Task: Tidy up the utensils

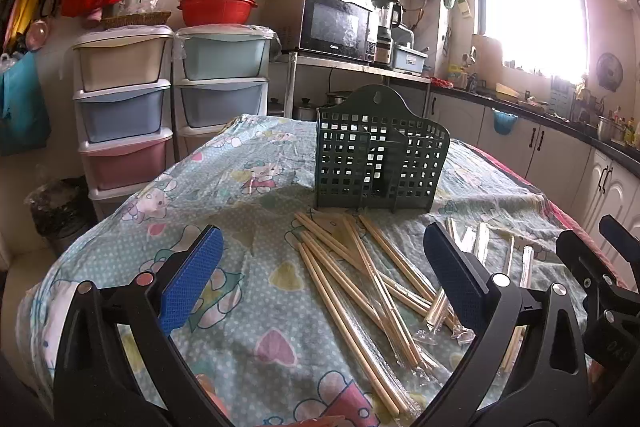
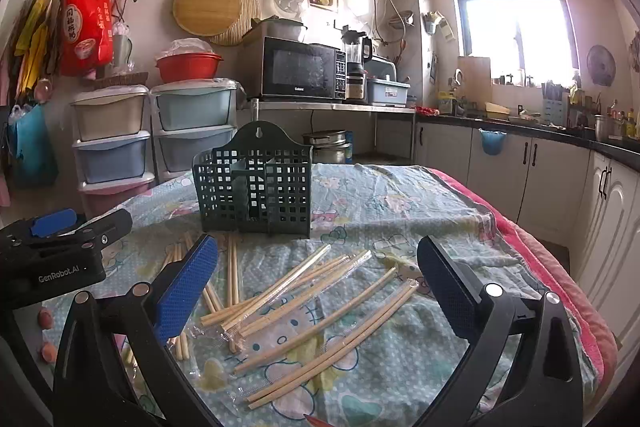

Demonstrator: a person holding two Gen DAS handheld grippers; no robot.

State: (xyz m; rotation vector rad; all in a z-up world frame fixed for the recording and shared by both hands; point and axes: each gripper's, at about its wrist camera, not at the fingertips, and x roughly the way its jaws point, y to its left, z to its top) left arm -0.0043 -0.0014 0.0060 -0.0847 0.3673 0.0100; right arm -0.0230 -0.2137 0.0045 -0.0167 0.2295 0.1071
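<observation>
We hold two tools above a counter (image 1: 248, 155) draped in a pale blue cartoon-print cloth (image 2: 384, 211) under a clear plastic sheet. Our left tool (image 1: 320, 267) has its blue-padded fingers (image 1: 192, 275) spread wide, with nothing between them; it hovers over the near part of the counter. Our right tool (image 2: 316, 279) is likewise spread wide and holds nothing, its pads apart above the scattered sticks. In the right wrist view the left tool's body shows at the left edge (image 2: 60, 239), and in the left wrist view part of the right tool shows at the right edge (image 1: 600, 267), so the two sit side by side.

The task's things lie in front of us. A dark green utensil holder (image 1: 380, 163) of square-holed plastic stands upright toward the middle of the counter, with inner dividers and a raised back plate bearing a hanging hole. It looks empty, as far as we can see through the grid. Just on its near side lie bare wooden chopsticks (image 1: 352, 267), loose and crossing one another. To their right lie more chopsticks sealed in clear plastic sleeves (image 2: 304, 291), also scattered at angles, some overlapping.

Beyond the counter stand pastel drawer units (image 1: 124, 107) on the left, a microwave (image 2: 300, 71) on a shelf, and a bright window (image 2: 516, 23) on the far right.
</observation>
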